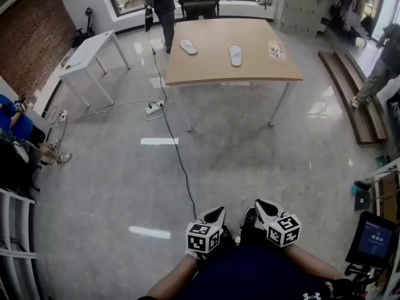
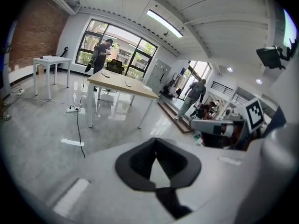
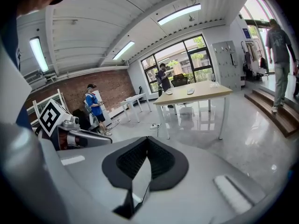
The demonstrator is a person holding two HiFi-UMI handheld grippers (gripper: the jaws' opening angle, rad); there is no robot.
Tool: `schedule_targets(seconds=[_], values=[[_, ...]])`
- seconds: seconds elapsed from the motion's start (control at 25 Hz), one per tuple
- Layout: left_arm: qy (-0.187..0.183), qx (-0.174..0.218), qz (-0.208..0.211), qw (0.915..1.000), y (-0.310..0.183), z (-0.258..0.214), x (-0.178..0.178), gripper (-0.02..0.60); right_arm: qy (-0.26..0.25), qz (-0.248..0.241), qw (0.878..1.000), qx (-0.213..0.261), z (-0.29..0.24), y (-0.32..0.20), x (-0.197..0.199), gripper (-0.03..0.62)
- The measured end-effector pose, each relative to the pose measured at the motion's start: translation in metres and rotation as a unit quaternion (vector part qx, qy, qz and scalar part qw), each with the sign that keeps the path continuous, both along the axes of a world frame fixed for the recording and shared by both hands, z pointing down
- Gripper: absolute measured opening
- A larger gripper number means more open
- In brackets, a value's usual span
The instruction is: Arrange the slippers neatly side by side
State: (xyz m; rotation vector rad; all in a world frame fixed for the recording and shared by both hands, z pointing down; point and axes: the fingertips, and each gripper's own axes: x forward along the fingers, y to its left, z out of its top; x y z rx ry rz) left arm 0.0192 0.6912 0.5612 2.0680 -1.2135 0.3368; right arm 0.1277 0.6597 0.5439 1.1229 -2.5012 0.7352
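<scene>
White slippers [image 1: 235, 55], two, lie apart on one table [image 1: 209, 69].

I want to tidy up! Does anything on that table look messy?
Yes. On the table, the left slipper lies slanted and well apart from the right slipper, which points nearly straight. They aren't side by side.

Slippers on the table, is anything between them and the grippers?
Nothing tall. Only bare floor and a black cable lying on it separate the left gripper and right gripper from the table with both slippers.
</scene>
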Motion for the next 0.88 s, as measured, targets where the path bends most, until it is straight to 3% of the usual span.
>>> schedule_targets(seconds=[0.48, 0.72, 0.88], values=[[-0.007, 0.002, -0.039, 0.9992, -0.020, -0.009, -0.029, 0.003, -0.017, -0.043, 0.999, 0.001, -0.002, -0.027, -0.035, 0.011], [-0.009, -0.009, -0.050, 0.9987, -0.072, -0.011, -0.016, 0.003, -0.028, -0.046, 0.999, -0.004, -0.004, -0.084, -0.022, 0.011], [-0.012, -0.006, -0.047, 0.9988, -0.078, -0.011, -0.019, 0.003, -0.036, -0.042, 0.998, 0.000, -0.005, -0.090, -0.024, 0.011]])
